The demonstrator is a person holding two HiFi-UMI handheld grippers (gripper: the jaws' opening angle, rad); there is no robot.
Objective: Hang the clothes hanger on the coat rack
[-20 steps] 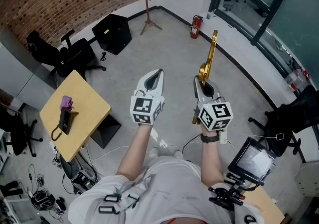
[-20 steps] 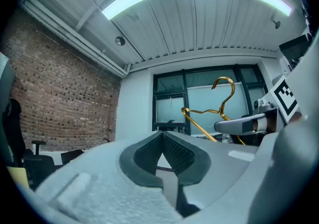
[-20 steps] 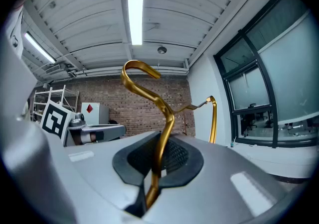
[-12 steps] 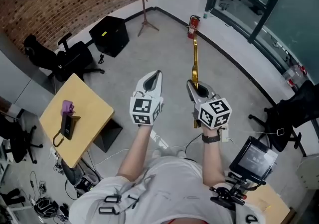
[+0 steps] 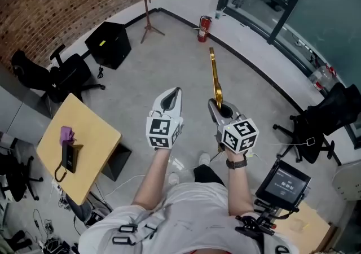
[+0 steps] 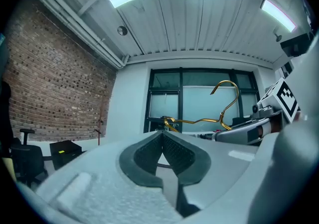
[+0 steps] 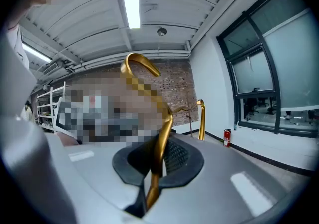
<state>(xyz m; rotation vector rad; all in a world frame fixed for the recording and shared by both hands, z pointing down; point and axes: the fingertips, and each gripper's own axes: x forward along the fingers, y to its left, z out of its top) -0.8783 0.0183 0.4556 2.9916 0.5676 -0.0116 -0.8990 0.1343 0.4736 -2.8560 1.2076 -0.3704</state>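
Note:
A gold clothes hanger [image 5: 214,78] sticks up and forward out of my right gripper [image 5: 216,104], which is shut on its lower part. In the right gripper view the gold hanger [image 7: 162,133] runs between the pads of the right gripper [image 7: 158,151], and its hook curls overhead. My left gripper [image 5: 177,91] floats beside it at the left, shut with nothing in it; its pads meet in the left gripper view [image 6: 162,138]. The thin wooden coat rack [image 5: 148,10] stands far off in the corner by the brick wall, and also shows as a coat rack [image 7: 190,121] past the jaws.
A wooden table [image 5: 90,151] with a purple item and a black object stands at the left. A black box [image 5: 108,44] and office chairs [image 5: 53,75] line the brick wall. A red fire extinguisher [image 5: 203,28] sits by the glass wall. A black chair [image 5: 316,126] and a screen [image 5: 282,182] are at the right.
The hanger in my right gripper has swung from leaning right to nearly upright, leaning slightly left. The room has shifted left in the head view, and both grippers keep their hold and spacing.

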